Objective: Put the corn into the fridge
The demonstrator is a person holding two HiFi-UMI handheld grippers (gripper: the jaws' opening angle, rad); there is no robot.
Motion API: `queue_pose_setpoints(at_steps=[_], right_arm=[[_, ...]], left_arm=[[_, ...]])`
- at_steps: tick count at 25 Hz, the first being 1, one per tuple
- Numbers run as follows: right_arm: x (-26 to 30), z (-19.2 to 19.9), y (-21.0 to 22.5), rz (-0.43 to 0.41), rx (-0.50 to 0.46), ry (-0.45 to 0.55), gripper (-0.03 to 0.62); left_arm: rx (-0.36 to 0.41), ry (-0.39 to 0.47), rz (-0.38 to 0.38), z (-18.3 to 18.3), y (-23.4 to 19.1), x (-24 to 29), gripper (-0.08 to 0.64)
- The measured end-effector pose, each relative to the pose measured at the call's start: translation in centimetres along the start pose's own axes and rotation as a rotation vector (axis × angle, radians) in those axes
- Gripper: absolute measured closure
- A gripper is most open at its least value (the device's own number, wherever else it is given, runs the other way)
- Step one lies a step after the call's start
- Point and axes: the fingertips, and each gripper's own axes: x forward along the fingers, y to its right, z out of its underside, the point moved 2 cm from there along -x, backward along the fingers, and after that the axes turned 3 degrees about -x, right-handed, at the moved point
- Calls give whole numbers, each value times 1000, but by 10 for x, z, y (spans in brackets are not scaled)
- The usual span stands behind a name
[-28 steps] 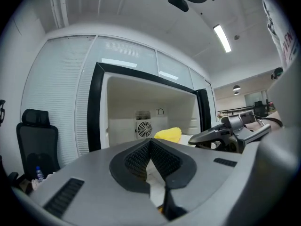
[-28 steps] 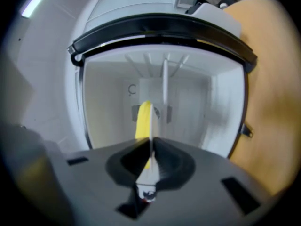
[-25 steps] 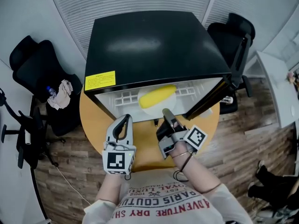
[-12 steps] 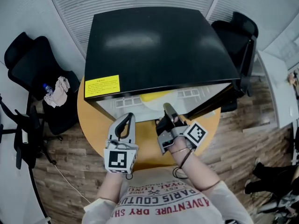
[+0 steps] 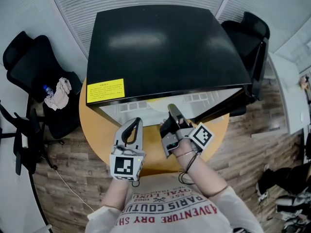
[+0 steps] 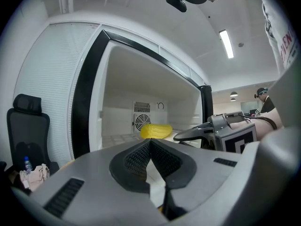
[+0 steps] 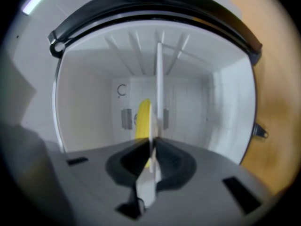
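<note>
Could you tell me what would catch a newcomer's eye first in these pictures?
The black-topped mini fridge fills the middle of the head view, standing open on a round wooden table. Inside it a bright yellow corn cob lies on a white plate, whose rim sits between the jaws of the right gripper. The left gripper hovers shut and empty in front of the opening.

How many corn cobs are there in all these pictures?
1. The corn lies on a white plate inside the open fridge. Parts of the fridge's inside are out of view, so another could be hidden.
</note>
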Motion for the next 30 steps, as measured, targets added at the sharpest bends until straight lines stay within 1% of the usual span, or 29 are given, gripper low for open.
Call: queue_pose_setpoints(at_steps=[3, 5, 9, 12, 15, 18, 20, 21, 22, 24, 26, 28, 30], right_arm=[[1, 0, 0, -13, 12, 8, 538], [2, 0, 0, -21, 0, 7, 538], [0, 0, -2, -41, -61, 5, 538], [0, -1, -3, -59, -116, 2, 530], [-1, 2, -5, -68, -123, -4, 456], [-11, 5, -11, -85, -136, -1, 456], [-20, 7, -12, -93, -145, -13, 456], [-25, 9, -12, -92, -151, -25, 481], [-30, 11, -11, -93, -164, -45, 535], [-39, 17, -13, -111, -195, -94, 561], [-47, 21, -23, -155, -237, -135, 565], [-56, 24, -36, -210, -336, -174, 565], [-64, 25, -49, -254, -470, -213, 565]], left_arm=[[1, 0, -6, 0, -1, -2, 531], [6, 1, -14, -1, -3, -3, 531], [31, 1, -28, -2, -6, -5, 531], [29, -1, -23, -2, -2, -5, 531], [50, -2, -20, -2, -1, -6, 531], [42, 0, -31, -4, 1, -9, 531], [57, 6, -38, -7, 3, -12, 531], [61, 7, -43, -7, 4, -15, 531], [62, 9, -48, -7, 6, -17, 531], [51, 11, -58, -6, 10, -21, 531], [45, 11, -62, -4, 16, -25, 531], [40, 7, -64, -5, 24, -29, 531], [40, 6, -67, -7, 32, -34, 531]])
